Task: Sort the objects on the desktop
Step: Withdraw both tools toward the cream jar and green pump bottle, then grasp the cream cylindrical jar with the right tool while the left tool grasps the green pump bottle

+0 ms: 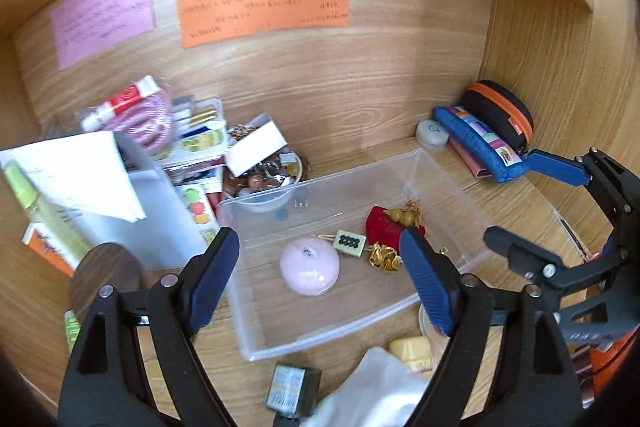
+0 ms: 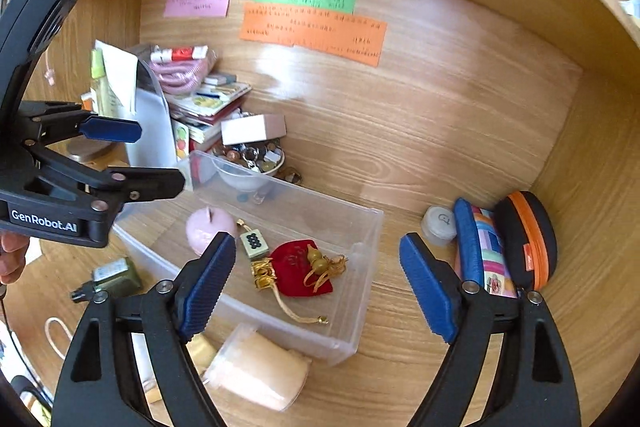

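At the centre of the left wrist view, the clear plastic bin (image 1: 352, 187) lay ahead of the left gripper (image 1: 324, 279), whose jaws stood wide apart and held nothing. Inside it sat a pink round case (image 1: 310, 267), a mahjong tile (image 1: 350, 243) and a red pouch (image 1: 382, 227). In the right wrist view, the right gripper (image 2: 316, 287), also wide and empty, faced the bin's right end, its long axis running upper left to lower right; a blue pencil case (image 2: 472, 251) lay just right, probably nearer this hand.

The left gripper (image 1: 320, 279) and the right gripper (image 2: 316, 283) are black plastic frames with silver rivets and ribbed blue pads; white "GenRobot.AI" lettering marks the left one's body.
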Demonstrator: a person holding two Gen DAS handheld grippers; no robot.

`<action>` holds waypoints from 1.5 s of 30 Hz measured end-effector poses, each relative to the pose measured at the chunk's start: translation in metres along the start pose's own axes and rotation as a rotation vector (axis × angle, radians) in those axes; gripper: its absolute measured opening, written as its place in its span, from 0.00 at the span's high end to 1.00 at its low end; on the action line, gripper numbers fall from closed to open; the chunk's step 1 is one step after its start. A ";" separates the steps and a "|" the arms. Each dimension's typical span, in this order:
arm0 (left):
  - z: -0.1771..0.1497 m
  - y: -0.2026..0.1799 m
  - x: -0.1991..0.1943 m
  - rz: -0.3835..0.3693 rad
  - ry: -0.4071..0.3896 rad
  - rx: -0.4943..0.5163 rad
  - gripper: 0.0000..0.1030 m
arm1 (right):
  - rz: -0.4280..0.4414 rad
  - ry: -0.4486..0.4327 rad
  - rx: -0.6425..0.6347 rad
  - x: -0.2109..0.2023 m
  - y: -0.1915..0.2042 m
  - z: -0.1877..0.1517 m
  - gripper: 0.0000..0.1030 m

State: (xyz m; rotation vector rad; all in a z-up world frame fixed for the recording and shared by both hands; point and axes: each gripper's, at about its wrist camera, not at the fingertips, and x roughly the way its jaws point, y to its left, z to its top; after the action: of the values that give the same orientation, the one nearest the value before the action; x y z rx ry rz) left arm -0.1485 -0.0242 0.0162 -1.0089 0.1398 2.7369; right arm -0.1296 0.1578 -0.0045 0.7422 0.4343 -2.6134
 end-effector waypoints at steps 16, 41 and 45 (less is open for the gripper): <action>-0.076 0.019 -0.016 0.030 0.056 -0.012 0.17 | 0.043 0.049 0.094 -0.012 0.010 -0.046 0.17; -0.135 0.042 0.040 -0.071 0.231 -0.168 0.17 | 0.101 0.208 0.346 0.035 0.011 -0.102 0.16; -0.135 0.044 0.045 -0.077 0.243 -0.180 0.29 | 0.085 0.229 0.351 0.045 0.016 -0.105 0.16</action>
State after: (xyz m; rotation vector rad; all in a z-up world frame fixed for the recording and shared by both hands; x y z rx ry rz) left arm -0.1070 -0.0813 -0.1148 -1.3644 -0.1072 2.5843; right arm -0.1128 0.1722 -0.1177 1.1535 0.0002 -2.5618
